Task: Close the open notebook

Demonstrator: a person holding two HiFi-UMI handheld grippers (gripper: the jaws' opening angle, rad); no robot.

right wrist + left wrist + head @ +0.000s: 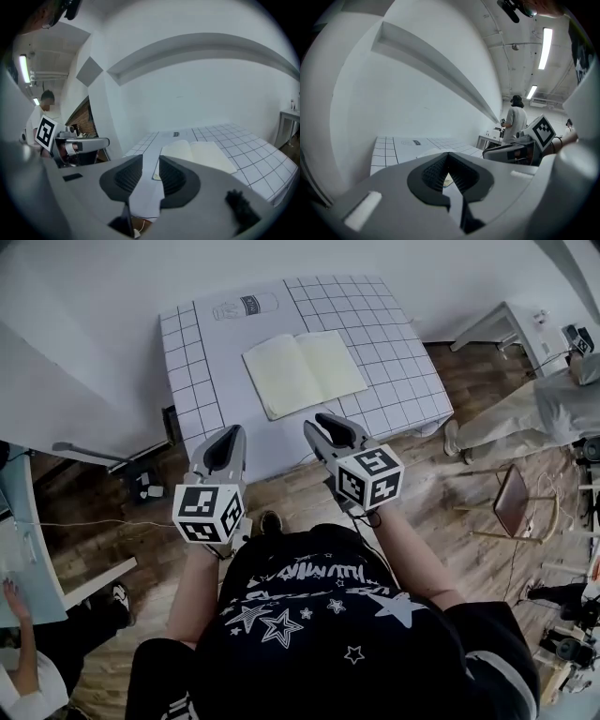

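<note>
The open notebook (305, 371) lay flat on the table (394, 362), near the middle of its gridded white top and a little toward the table's near edge, both cream pages facing up and the spine running from the near edge toward the wall. At the table's far side a printed outline of a bottle (246, 306) showed on the plain strip of the covering. The left gripper (232, 432) hung in the air over the table's near edge, toward its left corner, pointing across the table; in the left gripper view its jaws met at the tips, with nothing caught between them (449, 154), and the table top (386, 150) stretched beyond them. The right gripper (326, 423) hung over the same near edge of the table, further to the right and apart from the notebook; in the right gripper view its jaws stood a narrow way apart (151, 158) with nothing between the pads, and through the gap and above it the notebook (197, 154) showed lying on the table (243, 140). Neither gripper touched the notebook or the table. Off the table's right side a person in pale clothing (544, 413) stood on the wooden floor (450, 512), and a chair (516, 502) stood nearer than the table's right corner.
</note>
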